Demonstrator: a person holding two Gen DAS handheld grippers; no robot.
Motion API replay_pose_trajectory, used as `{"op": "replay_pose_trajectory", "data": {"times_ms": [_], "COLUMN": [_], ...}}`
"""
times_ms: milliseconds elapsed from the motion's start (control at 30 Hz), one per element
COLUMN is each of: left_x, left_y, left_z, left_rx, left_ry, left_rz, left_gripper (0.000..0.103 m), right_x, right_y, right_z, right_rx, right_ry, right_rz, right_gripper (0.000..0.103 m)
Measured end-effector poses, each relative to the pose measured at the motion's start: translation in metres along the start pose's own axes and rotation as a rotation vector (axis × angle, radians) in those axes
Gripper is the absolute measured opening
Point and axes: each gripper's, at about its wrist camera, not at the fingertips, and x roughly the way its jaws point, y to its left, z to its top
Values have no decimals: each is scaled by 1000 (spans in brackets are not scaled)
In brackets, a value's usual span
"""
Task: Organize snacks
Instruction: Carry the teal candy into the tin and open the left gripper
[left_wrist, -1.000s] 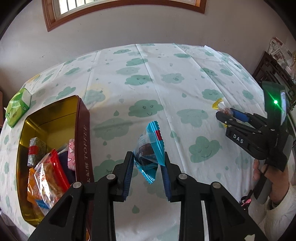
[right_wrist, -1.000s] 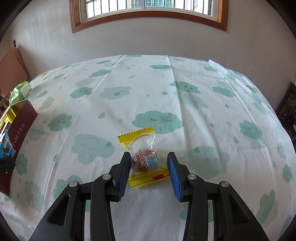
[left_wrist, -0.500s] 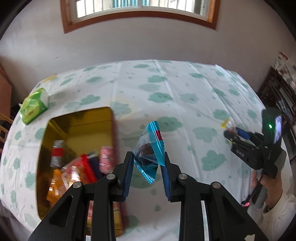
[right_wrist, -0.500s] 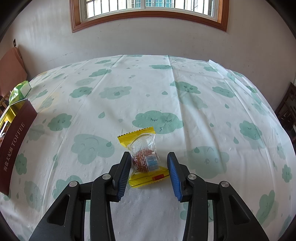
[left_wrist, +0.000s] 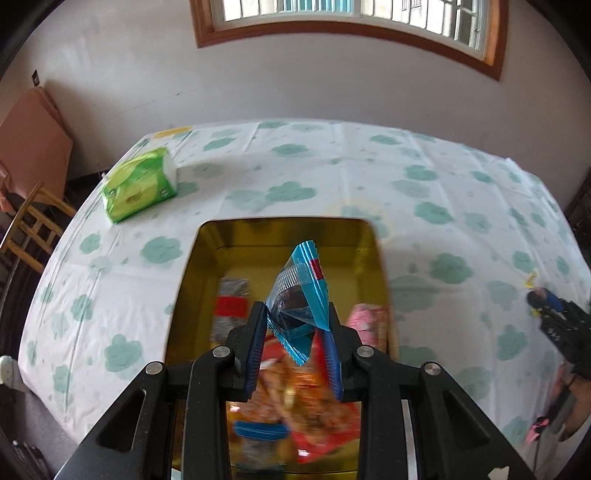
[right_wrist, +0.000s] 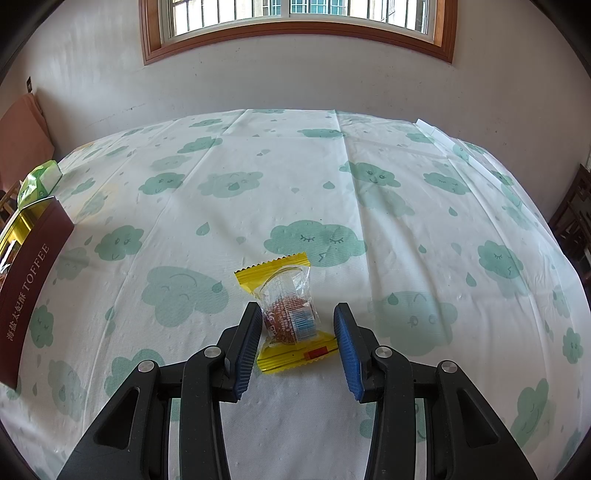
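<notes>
- Two grippers in play, one snack each: left gripper (left_wrist: 295, 339) is clamped on a blue-wrapped snack (left_wrist: 301, 295), right gripper (right_wrist: 295, 339) has its jaws standing apart around a yellow-wrapped snack (right_wrist: 290, 310).
- Blue snack is pinched low on the packet, so the crimped top end sticks up and forward, clear of the pads; dark round filling shows through the clear window.
- Left gripper hangs over the open gold toffee tin (left_wrist: 280, 230), angled downward. Judgement: it is lined up for a drop into the tin, release not yet made.
- Tin already holds several packets: red-and-grey one (left_wrist: 232, 306), pink one (left_wrist: 369, 321), orange/red pile (left_wrist: 295, 398) at the near end. Contents blurred, cannot count. Far end of the tin floor is bare, likely the free spot.
- Yellow snack lies flat on the cloud-print tablecloth (right_wrist: 406, 184), between the right pads; left pad looks just beside or touching the wrapper, right pad apart from it. Not lifted.
- Right gripper sits low over the table with the packet straddled, presumably pre-positioned for the next pick while the left finishes.
- Tin's maroon "TOFFEE" side (right_wrist: 27, 291) shows at the far left edge of the right wrist view, well apart from the yellow snack.
- Green tissue pack (left_wrist: 140, 188) rests on the cloth beyond the tin, not part of the sorting.
- Risk: light crinkly wrapper may cling to a pad when the jaws open, or land on the pile and slide.
</notes>
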Motion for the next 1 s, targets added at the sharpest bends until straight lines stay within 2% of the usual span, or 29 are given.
{"op": "replay_pose_trajectory", "data": {"times_ms": [133, 600, 1000], "left_x": [11, 38, 40], "left_y": [13, 18, 19], "left_z": [-4, -12, -11], "left_rx": [-10, -13, -3], "left_ry": [24, 80, 76], "left_rz": [31, 38, 45], "left_gripper": [26, 27, 34], "right_x": [0, 0, 0], "right_y": [0, 0, 1], "right_z": [0, 0, 0], "right_rx": [0, -1, -1], "right_ry": [0, 0, 1], "right_rz": [0, -2, -3], "right_gripper": [42, 42, 42]}}
